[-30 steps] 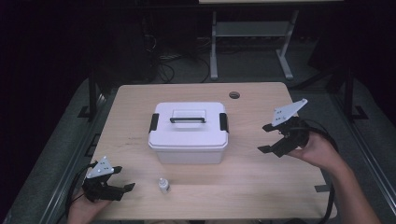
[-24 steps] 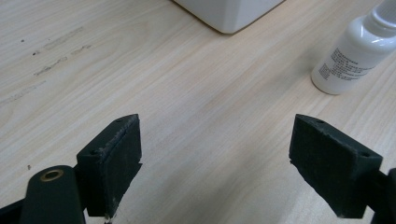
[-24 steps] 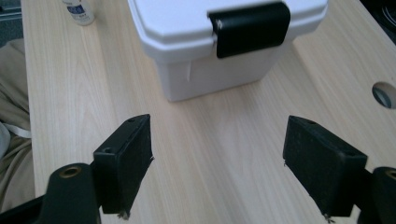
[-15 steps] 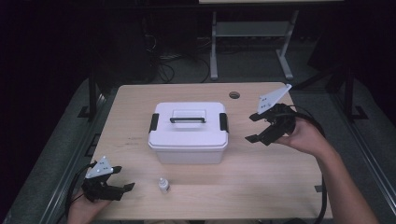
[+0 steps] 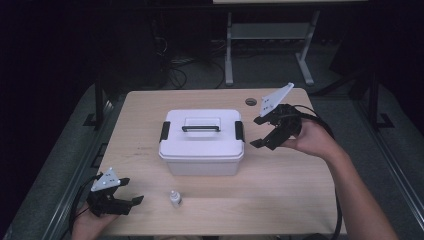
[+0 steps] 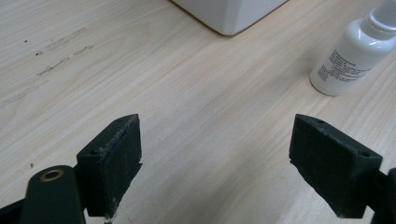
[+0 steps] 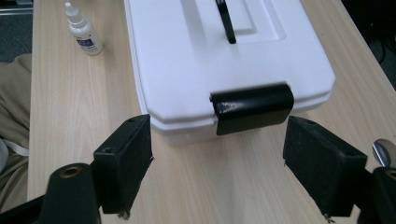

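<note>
white storage box (image 5: 202, 142), long axis across the table, black latch (image 7: 252, 108) facing the right gripper (image 5: 261, 132), jaws spread; left gripper (image 5: 131, 201) jaws spread near dropper bottle (image 5: 174, 198)

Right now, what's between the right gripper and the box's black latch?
Nothing: in the right gripper view, only bare table lies between the open right gripper and the latch on the white box.

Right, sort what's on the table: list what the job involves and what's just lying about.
In the job:
- white box
- black latch
- right gripper, open, aimed at that latch

Lying about:
- small white bottle
- left gripper, open, resting near the table edge
</note>
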The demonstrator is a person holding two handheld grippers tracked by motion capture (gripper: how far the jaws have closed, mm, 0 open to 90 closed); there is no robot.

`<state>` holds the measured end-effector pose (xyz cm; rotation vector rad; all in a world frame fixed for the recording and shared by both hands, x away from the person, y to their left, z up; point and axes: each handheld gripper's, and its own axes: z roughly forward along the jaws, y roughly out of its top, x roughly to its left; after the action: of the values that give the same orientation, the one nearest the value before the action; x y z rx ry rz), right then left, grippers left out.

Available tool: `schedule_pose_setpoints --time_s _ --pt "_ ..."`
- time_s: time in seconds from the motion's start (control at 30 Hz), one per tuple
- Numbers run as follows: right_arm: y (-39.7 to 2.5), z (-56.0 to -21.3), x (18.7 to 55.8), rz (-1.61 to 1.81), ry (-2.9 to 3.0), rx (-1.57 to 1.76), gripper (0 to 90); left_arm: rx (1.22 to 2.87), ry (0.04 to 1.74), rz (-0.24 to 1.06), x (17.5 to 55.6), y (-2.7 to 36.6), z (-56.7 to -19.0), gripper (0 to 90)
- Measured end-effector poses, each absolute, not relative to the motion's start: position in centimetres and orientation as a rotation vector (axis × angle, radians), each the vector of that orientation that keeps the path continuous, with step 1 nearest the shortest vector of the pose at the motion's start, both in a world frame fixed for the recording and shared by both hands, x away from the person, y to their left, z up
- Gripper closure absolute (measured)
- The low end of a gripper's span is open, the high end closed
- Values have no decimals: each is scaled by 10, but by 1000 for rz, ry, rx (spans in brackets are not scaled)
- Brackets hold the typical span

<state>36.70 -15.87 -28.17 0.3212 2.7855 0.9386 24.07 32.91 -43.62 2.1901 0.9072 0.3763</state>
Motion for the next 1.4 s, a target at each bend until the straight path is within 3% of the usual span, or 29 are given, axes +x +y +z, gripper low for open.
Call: schedule_pose_setpoints --time_s 1.4 --pt "-85 -264 397 984 2823 152 253 2170 914 372 240 332 -436 168"
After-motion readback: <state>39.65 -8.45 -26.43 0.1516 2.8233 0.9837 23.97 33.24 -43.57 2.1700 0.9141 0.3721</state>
